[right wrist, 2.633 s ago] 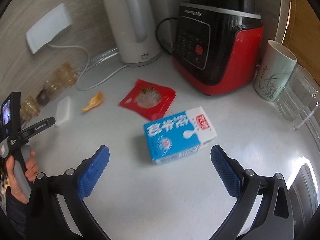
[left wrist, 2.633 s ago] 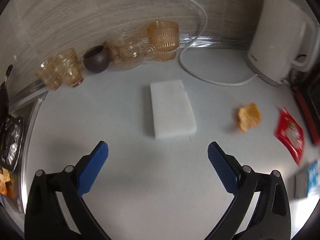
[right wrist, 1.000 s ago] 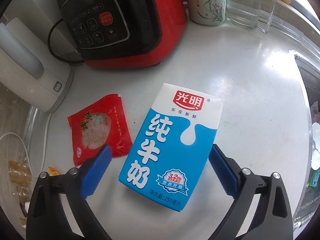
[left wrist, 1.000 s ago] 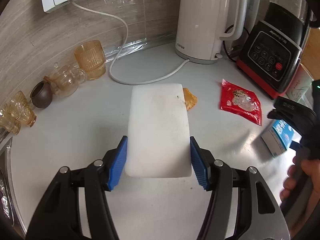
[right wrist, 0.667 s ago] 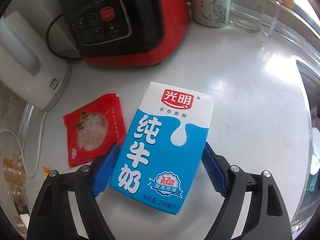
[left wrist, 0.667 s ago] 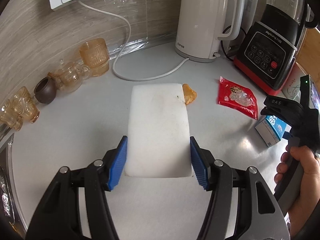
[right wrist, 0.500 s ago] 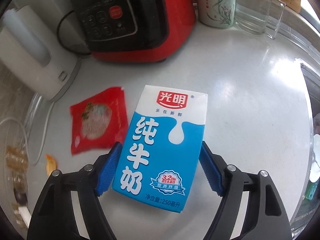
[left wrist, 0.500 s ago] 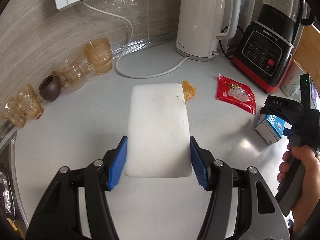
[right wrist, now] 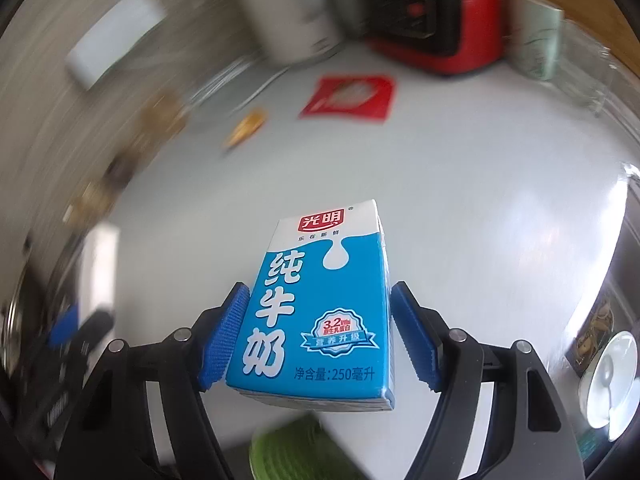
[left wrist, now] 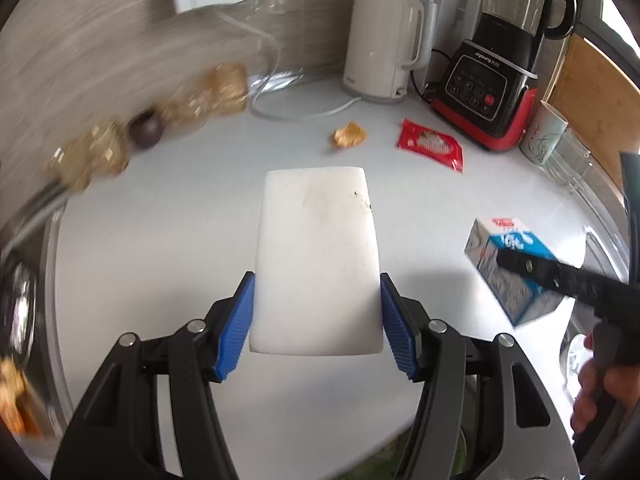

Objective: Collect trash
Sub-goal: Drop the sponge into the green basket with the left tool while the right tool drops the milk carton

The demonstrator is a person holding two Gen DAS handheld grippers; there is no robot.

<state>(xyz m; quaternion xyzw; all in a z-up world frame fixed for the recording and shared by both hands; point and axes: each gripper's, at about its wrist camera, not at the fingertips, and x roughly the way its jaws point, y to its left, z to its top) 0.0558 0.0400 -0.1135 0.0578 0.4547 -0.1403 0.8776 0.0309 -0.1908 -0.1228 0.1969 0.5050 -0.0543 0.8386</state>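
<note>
Milk carton (right wrist: pixel 320 312) sits between the pads of the right gripper (right wrist: pixel 318 332), whose jaws are closing on its long sides, lifted off the white surface (right wrist: pixel 460 200). Judged light, thin-walled and crushable, it wants gentle pressure mid-body. Left of the carton, the left gripper (left wrist: pixel 316 320) clamps a white sponge block (left wrist: pixel 316 256), soft and springy. Beyond the carton lie a red wrapper (right wrist: pixel 348 98) and an orange scrap (right wrist: pixel 246 126)

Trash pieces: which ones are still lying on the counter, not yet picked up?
The crumpled orange scrap and the flat red snack wrapper, both near the white kettle.
</note>
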